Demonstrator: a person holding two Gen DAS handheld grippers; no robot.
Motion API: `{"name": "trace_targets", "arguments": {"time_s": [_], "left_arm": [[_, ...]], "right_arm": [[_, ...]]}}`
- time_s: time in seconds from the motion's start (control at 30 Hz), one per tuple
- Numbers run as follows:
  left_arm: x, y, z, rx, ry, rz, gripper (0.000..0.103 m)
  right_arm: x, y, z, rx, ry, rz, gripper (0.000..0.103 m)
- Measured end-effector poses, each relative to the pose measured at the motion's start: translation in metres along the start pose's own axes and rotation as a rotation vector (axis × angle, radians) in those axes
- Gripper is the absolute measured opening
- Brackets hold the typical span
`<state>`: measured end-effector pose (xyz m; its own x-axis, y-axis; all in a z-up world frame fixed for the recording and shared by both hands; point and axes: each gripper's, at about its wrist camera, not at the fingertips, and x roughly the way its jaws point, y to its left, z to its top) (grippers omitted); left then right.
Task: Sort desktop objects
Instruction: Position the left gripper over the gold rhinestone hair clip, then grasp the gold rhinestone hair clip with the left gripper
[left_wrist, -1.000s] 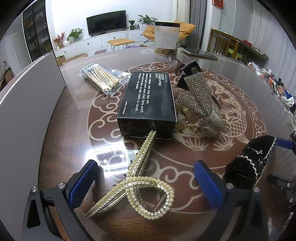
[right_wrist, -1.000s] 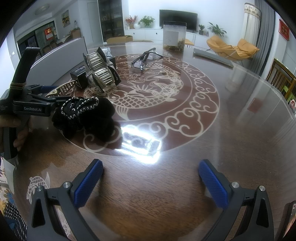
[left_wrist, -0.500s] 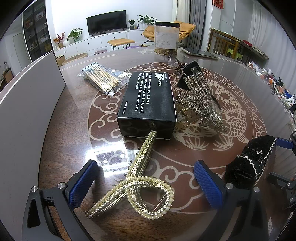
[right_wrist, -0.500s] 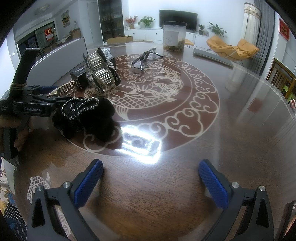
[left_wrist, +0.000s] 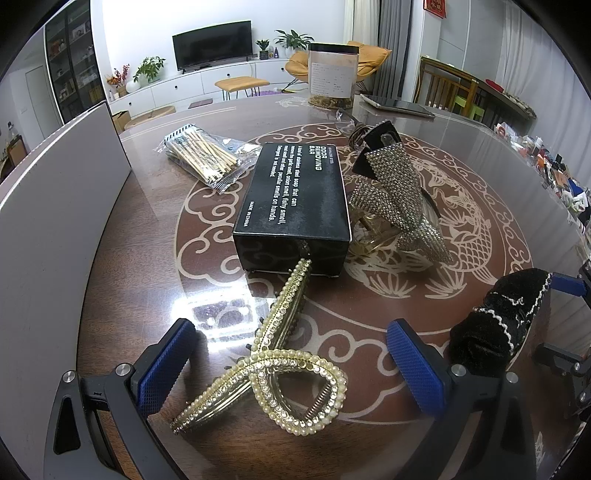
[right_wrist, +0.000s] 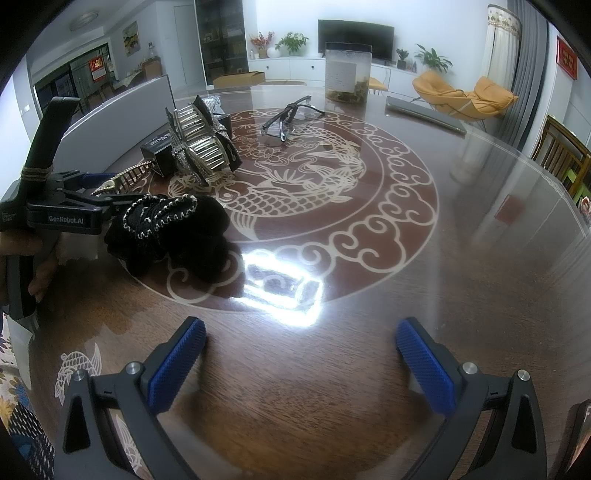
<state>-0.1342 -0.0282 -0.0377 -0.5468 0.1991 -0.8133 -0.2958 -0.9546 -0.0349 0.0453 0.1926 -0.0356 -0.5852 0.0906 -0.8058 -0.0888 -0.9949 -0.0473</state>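
Note:
A gold pearl-studded hair clip (left_wrist: 291, 291) lies on the glass-topped table, its looped end between the fingers of my left gripper (left_wrist: 290, 332), which is open around it without touching. Its far tip reaches a black box (left_wrist: 295, 199). A rhinestone claw clip (left_wrist: 395, 192) leans to the right of the box. To the right of my left gripper sits a black velvet scrunchie (left_wrist: 498, 325). My right gripper (right_wrist: 301, 325) is open over bare table, and the scrunchie (right_wrist: 173, 232) lies ahead to its left, beside the left gripper (right_wrist: 62, 214).
A bag of wooden sticks (left_wrist: 207, 155) lies behind the box. Glasses (right_wrist: 288, 118), a clear jar (right_wrist: 347, 74) and a flat tablet (right_wrist: 424, 110) stand further back. A tall white panel (left_wrist: 55, 221) borders the table's left side. The table (right_wrist: 480, 258) is round and reflective.

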Motion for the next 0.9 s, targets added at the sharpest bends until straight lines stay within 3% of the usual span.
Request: {"name": "trace_targets", "arguments": {"time_s": [0.03,0.17,0.23,0.63,0.8,0.9], "left_arm": [[-0.001,-0.001,-0.001,0.003,-0.004,0.000,0.101],[-0.011,-0.008,-0.006,0.019,-0.041,-0.010,0.065],[-0.017,-0.008,-0.010,-0.001,-0.053,-0.003,0.055],[-0.052,-0.009,-0.059,-0.121,-0.053,0.094,0.055],[-0.055,-0.006,-0.064,-0.147,-0.061,0.099,0.055],[-0.052,-0.006,-0.061,-0.144,-0.054,0.090,0.068]], "right_arm": [[0.000,0.000,0.000,0.000,0.000,0.000,0.103],[0.000,0.000,0.000,-0.001,0.000,-0.001,0.103],[0.000,0.000,0.000,0.000,0.000,0.000,0.103],[0.000,0.000,0.000,0.000,-0.001,0.001,0.103],[0.000,0.000,0.000,-0.001,0.000,0.000,0.103],[0.000,0.000,0.000,-0.001,0.000,0.001,0.103]]}}
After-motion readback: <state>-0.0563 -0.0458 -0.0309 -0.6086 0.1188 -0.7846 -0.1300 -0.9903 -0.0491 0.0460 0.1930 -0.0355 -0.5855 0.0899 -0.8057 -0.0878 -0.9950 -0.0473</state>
